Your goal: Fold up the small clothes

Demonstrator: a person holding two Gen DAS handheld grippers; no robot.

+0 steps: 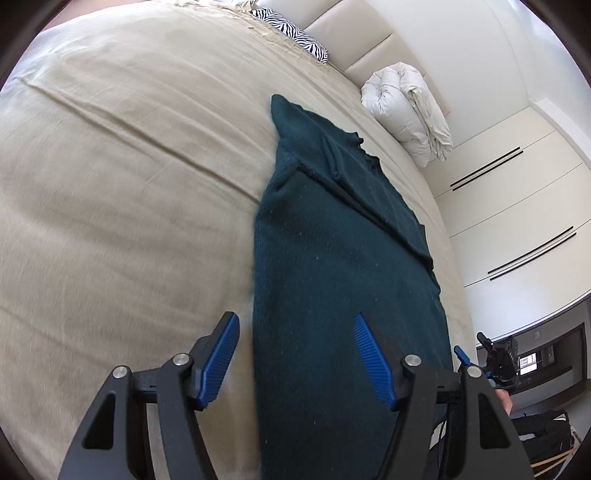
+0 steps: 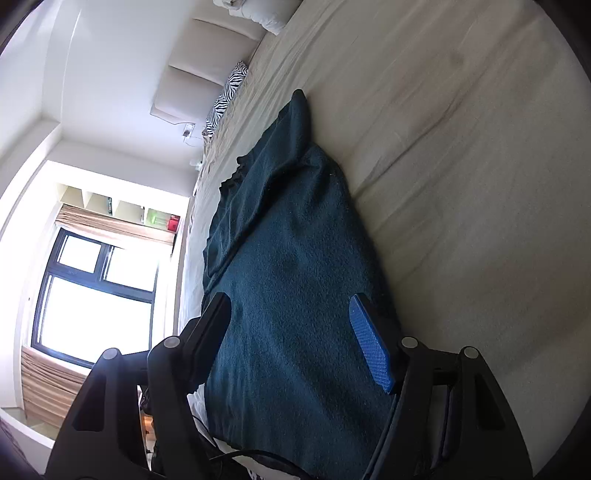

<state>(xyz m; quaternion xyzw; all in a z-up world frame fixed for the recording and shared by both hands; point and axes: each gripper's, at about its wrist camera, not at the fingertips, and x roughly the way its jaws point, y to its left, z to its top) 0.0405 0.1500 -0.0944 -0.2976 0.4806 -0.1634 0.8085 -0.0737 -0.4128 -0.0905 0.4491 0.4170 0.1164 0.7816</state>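
A dark teal knitted garment (image 1: pixel 332 240) lies flat on the beige bed (image 1: pixel 129 184), folded lengthwise into a long strip, with a sleeve laid over it at the far end. My left gripper (image 1: pixel 295 354) hovers open above its near end, nothing between its blue pads (image 1: pixel 373 358). In the right wrist view the same garment (image 2: pixel 291 258) stretches away from the camera. My right gripper (image 2: pixel 291 332) is open over its near part, and its pads touch nothing. The right gripper (image 1: pixel 476 354) also shows small at the bed's right edge in the left wrist view.
A rolled white duvet (image 1: pixel 410 110) and a zebra-print pillow (image 1: pixel 291 33) lie by the padded headboard. White wardrobe doors (image 1: pixel 517 206) stand to the right of the bed. A bright window (image 2: pixel 96 295) is seen beyond the bed's other side.
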